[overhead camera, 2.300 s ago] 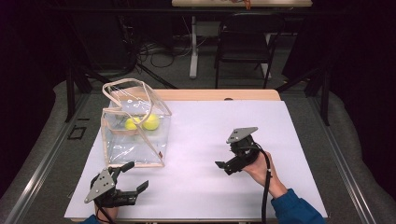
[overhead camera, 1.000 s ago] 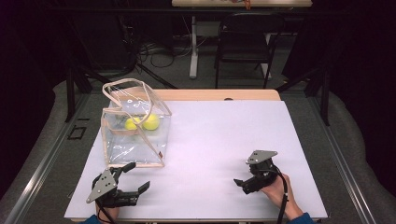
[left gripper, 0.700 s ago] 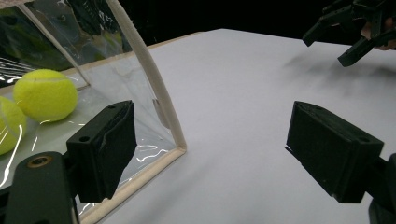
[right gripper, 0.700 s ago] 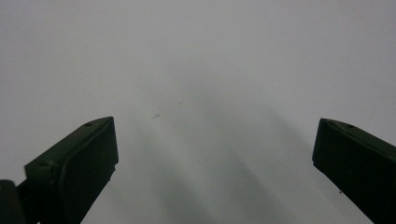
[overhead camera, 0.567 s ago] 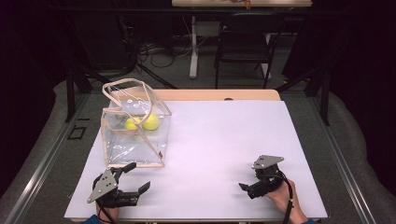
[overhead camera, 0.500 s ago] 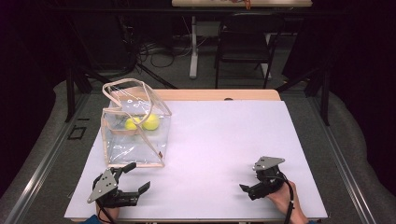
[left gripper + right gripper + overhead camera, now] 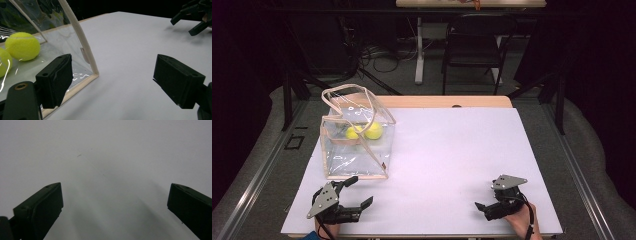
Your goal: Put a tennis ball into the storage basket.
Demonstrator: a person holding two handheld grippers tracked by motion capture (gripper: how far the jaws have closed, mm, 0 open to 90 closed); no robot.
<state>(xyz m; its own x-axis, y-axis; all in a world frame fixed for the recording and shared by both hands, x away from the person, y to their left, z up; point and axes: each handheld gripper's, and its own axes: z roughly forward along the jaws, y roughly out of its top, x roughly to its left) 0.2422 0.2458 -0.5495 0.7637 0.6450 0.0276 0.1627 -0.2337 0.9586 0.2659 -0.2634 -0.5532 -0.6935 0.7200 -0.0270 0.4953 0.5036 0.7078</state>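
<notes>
In front of me the tabletop [image 7: 452, 150] is covered by a white sheet, with a strip of bare wood at its far edge. A clear bag [image 7: 356, 140] with cream trim stands on its left part, holding two tennis balls [image 7: 366, 131].

**Colours on the table**

Clear bag [image 7: 357, 145], see-through with cream trim and handles. Two tennis balls [image 7: 366, 131] inside, yellow-green, white seam lines. Table sheet [image 7: 452, 150] plain white; wooden edge tan. Left gripper [image 7: 354, 192] and right gripper [image 7: 484, 206] black, grey top plates. Chair [image 7: 474, 40] black.
</notes>
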